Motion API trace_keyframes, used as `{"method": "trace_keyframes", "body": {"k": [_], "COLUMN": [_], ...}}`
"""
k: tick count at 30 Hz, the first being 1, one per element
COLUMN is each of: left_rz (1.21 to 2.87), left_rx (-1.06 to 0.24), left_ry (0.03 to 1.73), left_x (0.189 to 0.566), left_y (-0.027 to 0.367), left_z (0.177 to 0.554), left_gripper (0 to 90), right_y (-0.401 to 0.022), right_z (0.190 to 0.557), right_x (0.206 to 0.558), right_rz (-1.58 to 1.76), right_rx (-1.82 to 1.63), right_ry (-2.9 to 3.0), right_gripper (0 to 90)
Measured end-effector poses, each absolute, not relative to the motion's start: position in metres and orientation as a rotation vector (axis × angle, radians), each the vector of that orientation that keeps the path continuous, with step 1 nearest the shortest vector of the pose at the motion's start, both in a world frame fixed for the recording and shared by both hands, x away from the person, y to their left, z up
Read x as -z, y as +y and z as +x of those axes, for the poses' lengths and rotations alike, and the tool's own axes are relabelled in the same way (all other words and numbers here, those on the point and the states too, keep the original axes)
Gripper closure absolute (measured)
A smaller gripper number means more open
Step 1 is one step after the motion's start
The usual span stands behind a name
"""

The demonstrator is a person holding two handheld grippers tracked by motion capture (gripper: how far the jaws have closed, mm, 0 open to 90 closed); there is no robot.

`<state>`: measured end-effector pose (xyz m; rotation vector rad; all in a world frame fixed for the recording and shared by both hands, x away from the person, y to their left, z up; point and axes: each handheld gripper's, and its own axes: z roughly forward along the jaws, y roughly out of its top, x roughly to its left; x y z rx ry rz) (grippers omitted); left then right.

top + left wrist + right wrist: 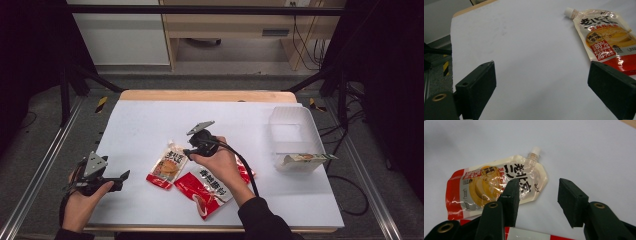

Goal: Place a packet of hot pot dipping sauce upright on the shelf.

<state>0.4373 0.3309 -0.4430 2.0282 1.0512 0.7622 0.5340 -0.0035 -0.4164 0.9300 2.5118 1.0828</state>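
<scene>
Our right claw [186,151] has its two black jaws about half spread, with nothing pinched between them. In the right gripper view one jaw sits over the edge of the sauce pouch [496,187], but we cannot tell if it touches it. The other jaw is over bare table beside the pouch.

Our left claw [125,175] is spread wide and holds nothing. It sits near the left edge of the table, well apart from the pouch. In the left gripper view only white table lies between its jaws, and the pouch is off to the far side.

The sauce pouch lies flat near the middle of the table. It has a white cap [534,151] on a little spout at one corner and a red strip at the bottom.

Just beside it lies a red packet [207,191], partly under our right hand [220,162]. A black cable [247,172] runs from the right claw across that packet.

Farther to the right stands a clear plastic box [295,131] with another packet [305,159] resting in it.

The table [145,125] has a white top with a wooden edge at the back. Around it are black metal bars, a grey floor and wooden furniture behind.
</scene>
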Motion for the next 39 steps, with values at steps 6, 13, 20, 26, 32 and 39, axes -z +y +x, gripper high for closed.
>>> {"method": "trace_keyframes", "body": {"k": [6, 13, 20, 26, 32, 39], "left_rz": [2.033, 2.044, 2.043, 2.042, 2.04, 2.052], "left_rx": [-0.762, -0.756, -0.755, -0.754, -0.754, -0.742], "left_ry": [1.043, 1.032, 1.028, 1.025, 1.024, 1.015], "left_x": [0.443, 0.444, 0.443, 0.444, 0.444, 0.445], "left_y": [0.329, 0.327, 0.327, 0.326, 0.326, 0.324], "left_z": [0.438, 0.439, 0.439, 0.439, 0.439, 0.439], "left_gripper": [8.0, 8.4, 8.6, 8.6, 8.7, 9.2], "right_y": [0.009, 0.016, 0.023, 0.026, 0.028, 0.03], "right_z": [0.541, 0.552, 0.558, 0.562, 0.563, 0.561], "right_x": [0.433, 0.448, 0.461, 0.464, 0.469, 0.469], "right_rz": [0.961, 1.053, 1.075, 1.086, 1.089, 1.092], "right_rx": [-1.072, -1.07, -1.04, -1.025, -1.011, -0.998], "right_ry": [2.535, 2.508, 2.504, 2.495, 2.505, 2.516], "right_gripper": [53.3, 50.2, 50.7, 51.5, 53.4, 56.5]}}
